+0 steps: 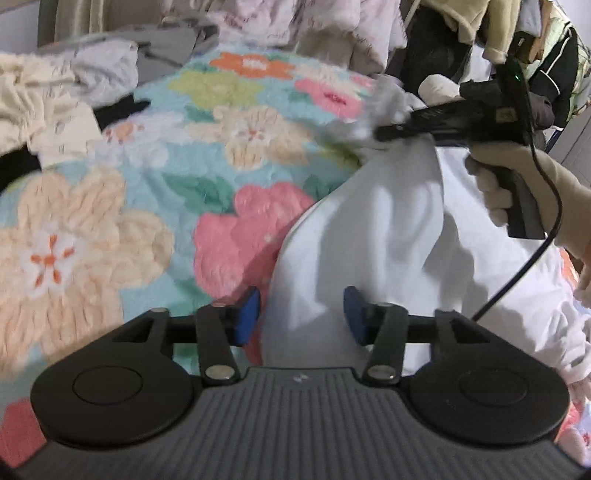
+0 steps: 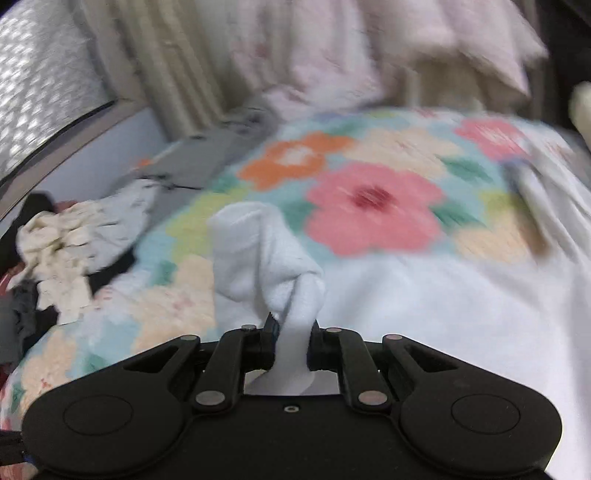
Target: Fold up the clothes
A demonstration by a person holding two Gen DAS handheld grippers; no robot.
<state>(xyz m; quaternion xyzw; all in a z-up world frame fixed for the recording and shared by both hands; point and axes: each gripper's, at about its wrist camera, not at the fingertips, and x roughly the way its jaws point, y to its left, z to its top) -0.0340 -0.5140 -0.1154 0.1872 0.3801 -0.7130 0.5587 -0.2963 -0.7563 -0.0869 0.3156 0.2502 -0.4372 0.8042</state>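
Note:
A white garment [image 1: 388, 229] lies on a floral blanket [image 1: 229, 147], with one corner pulled up into a peak. In the left wrist view my right gripper [image 1: 384, 133] is shut on that raised corner, held by a person's hand [image 1: 491, 188]. In the right wrist view the white garment [image 2: 424, 314] spreads to the right, and a twisted bunch of it is pinched in my right gripper [image 2: 293, 343]. My left gripper [image 1: 301, 314] stands open low over the garment's near edge. White cloth lies between its blue pads [image 1: 249, 314], and they do not press on it.
A heap of cream, grey and dark clothes [image 1: 44, 110] lies at the blanket's far left, also seen as a clothes pile [image 2: 62, 243]. Pale pink bedding [image 1: 332, 26] is bunched at the back. Hanging clothes [image 1: 546, 44] crowd the upper right. A curtain [image 2: 166, 55] hangs behind.

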